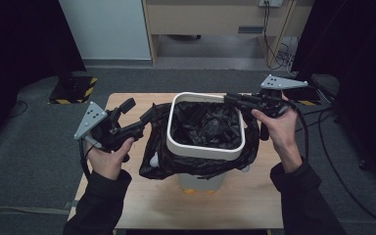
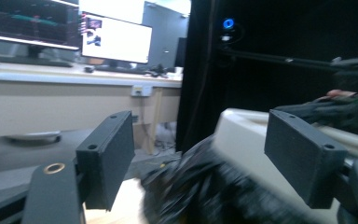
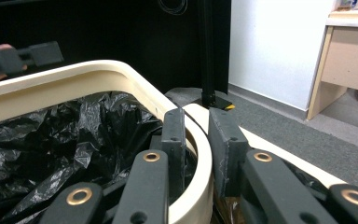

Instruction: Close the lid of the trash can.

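While the high view gives us the whole bin (image 1: 205, 147) on the table (image 1: 142, 205), with its bag (image 1: 203, 125) inside and spilling over the left rim, it is too coarse to show what the jaws are doing. We find that in the gripper views. Looking along the right gripper (image 3: 198, 149), we see its jaws straddling the bin's cream rim (image 3: 200, 154), one pad inside against the bag, one outside, both close on the rim; whether they press it we cannot tell. From above, that gripper (image 1: 235, 100) sits at the bin's far right corner. Along the left gripper (image 2: 200, 158), we see jaws wide apart with nothing clamped, blurred bag (image 2: 205, 191) below them. From above, it (image 1: 139, 115) hangs just left of the bin.
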Tool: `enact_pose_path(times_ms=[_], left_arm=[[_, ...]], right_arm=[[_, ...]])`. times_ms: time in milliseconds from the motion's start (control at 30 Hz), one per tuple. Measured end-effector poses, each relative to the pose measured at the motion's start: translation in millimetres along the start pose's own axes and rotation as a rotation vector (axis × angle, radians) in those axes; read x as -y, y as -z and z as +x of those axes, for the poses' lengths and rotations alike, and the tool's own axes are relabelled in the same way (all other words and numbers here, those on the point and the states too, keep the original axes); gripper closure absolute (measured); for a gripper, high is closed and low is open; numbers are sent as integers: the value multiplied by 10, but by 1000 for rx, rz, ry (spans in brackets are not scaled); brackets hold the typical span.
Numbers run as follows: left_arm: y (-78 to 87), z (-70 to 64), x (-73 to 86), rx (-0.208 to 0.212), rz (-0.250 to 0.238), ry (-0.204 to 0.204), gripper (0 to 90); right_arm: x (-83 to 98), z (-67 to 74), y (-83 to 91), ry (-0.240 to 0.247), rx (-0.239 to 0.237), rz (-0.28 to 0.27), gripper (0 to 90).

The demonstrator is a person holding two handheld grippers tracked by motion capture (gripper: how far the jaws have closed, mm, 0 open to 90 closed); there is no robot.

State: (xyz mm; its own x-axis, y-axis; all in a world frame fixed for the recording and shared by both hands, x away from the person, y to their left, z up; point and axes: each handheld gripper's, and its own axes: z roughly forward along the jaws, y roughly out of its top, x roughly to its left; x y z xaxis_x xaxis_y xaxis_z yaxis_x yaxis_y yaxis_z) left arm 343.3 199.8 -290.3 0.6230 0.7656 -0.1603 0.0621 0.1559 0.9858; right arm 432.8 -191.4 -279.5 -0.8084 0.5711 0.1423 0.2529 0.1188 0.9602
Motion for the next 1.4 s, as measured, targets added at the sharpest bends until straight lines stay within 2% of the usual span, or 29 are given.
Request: enact_pose_path(times_ms=[100, 167, 267, 400, 500, 567, 667, 767, 800, 900, 967, 1200, 1300, 1400], left_arm=[[-73, -135, -72, 39, -13, 1, 215], [-133, -242, -95, 58, -3, -13, 205], [-229, -394, -77, 82, 33, -39, 193], [-304, -486, 25, 69, 107, -53, 193], [-319, -477, 86, 44, 128, -47, 194], [-309, -452, 106, 43, 114, -22, 186], [-284, -436, 106, 24, 106, -35, 186], [-262, -422, 124, 17, 92, -14, 189], [-262, -418, 130, 19, 90, -1, 190], [-272, -413, 136, 32, 91, 12, 190], [-283, -407, 135, 35, 89, 15, 189], [-289, -350, 127, 37, 99, 19, 184], [-284, -344, 155, 29, 131, 15, 169], [-287, -334, 202, 8, 172, 3, 169]], right_arm=[[5, 12, -13, -4, -7, -7, 715], [6, 22, -16, 8, 2, -4, 739], [-6, 25, -15, 15, 10, 1, 759], [-15, 35, -24, 19, 10, -3, 745], [-7, 47, -44, 17, 4, -6, 719], [1, 58, -61, 20, 1, -13, 704], [19, 75, -92, 24, -9, -12, 667], [34, 93, -121, 26, -9, -7, 648], [37, 98, -127, 29, -7, -9, 651], [37, 100, -124, 31, 21, -10, 736], [24, 83, -115, 30, 18, -2, 739], [-40, 94, -71, 30, 24, -27, 739], [-39, 112, -82, 36, 26, -24, 726], [-4, 138, -130, 51, 27, -11, 666]])
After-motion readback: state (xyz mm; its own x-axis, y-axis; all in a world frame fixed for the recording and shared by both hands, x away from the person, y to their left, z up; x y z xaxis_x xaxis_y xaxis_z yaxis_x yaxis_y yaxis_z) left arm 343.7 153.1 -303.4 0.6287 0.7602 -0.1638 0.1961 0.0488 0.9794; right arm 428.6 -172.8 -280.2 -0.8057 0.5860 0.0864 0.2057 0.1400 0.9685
